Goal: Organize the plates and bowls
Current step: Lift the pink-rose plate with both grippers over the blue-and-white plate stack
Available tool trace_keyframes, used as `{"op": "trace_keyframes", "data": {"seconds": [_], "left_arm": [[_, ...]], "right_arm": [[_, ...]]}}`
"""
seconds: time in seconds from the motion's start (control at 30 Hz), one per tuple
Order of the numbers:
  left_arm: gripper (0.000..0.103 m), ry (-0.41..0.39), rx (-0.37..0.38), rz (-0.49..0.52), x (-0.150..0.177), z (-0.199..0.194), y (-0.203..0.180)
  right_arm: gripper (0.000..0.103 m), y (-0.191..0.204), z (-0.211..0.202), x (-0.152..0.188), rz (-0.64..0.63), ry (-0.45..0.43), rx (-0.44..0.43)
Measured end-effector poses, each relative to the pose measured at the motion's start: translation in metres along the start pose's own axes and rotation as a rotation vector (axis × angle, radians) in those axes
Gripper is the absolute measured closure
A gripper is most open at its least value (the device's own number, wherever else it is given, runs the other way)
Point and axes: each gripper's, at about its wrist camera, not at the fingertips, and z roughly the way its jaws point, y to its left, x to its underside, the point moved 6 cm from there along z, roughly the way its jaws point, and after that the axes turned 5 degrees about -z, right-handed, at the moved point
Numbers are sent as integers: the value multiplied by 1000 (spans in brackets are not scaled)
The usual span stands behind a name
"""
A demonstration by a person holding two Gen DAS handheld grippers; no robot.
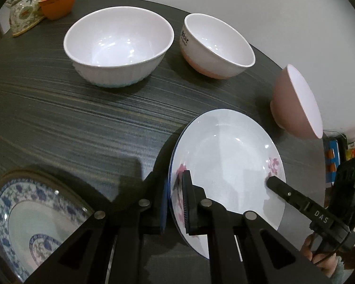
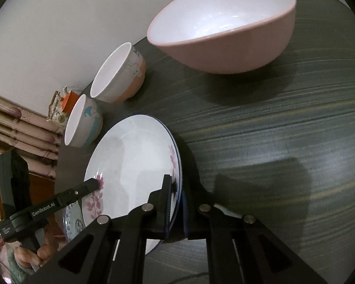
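A white plate with pink flowers (image 1: 227, 165) is held above the dark table by both grippers. My left gripper (image 1: 175, 203) is shut on its left rim. My right gripper (image 2: 176, 203) is shut on the opposite rim of the plate (image 2: 132, 165); its finger also shows in the left wrist view (image 1: 286, 193). A blue-patterned plate (image 1: 28, 217) lies at the lower left, partly under the held plate in the right wrist view (image 2: 72, 222). A white ribbed bowl (image 1: 118, 47), a white-and-orange bowl (image 1: 215, 47) and a pink bowl (image 1: 295, 101) stand behind.
A patterned teapot (image 1: 23, 11) and an orange cup (image 1: 58, 2) stand at the table's far left corner. The dark wood-grain table (image 1: 59, 118) ends at a white wall. The pink bowl (image 2: 224, 30) is close in the right wrist view.
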Motion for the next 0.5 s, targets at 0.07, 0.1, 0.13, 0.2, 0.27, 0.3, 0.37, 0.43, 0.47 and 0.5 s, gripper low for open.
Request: {"op": "trace_keyframes", "data": {"seconds": [0.07,0.1,0.13,0.2,0.27,0.3,0.37,0.43,0.47,0.5], "left_arm": [[95,-5,1,3,3,-4,0],[95,-6,1,3,5,-6,0],[95,-10,0,6,8,-9,0],[95,-17,0,5,11,-14,1],[95,-23,0,2,15,-19,2],[95,-25,2,0,18,-22,3],[95,-30,1,-2,25,-29,6],[95,-36,0,-7,30,-36,10],[95,-37,-1,-9,32,-40,12],[95,-38,-1,-10,32,-41,13]], "right_arm": [[95,2,-4,4,0,-7,-1],[95,4,-6,5,-3,-11,0],[95,6,-7,6,-6,-13,-1],[95,8,-11,9,-9,-16,-2],[95,13,-13,12,-14,-18,-5],[95,15,-15,13,-17,-20,-5],[95,17,-19,17,-22,-22,-7],[95,23,-22,19,-31,-25,-9],[95,25,-24,21,-34,-27,-11],[95,28,-25,22,-37,-29,-14]]}}
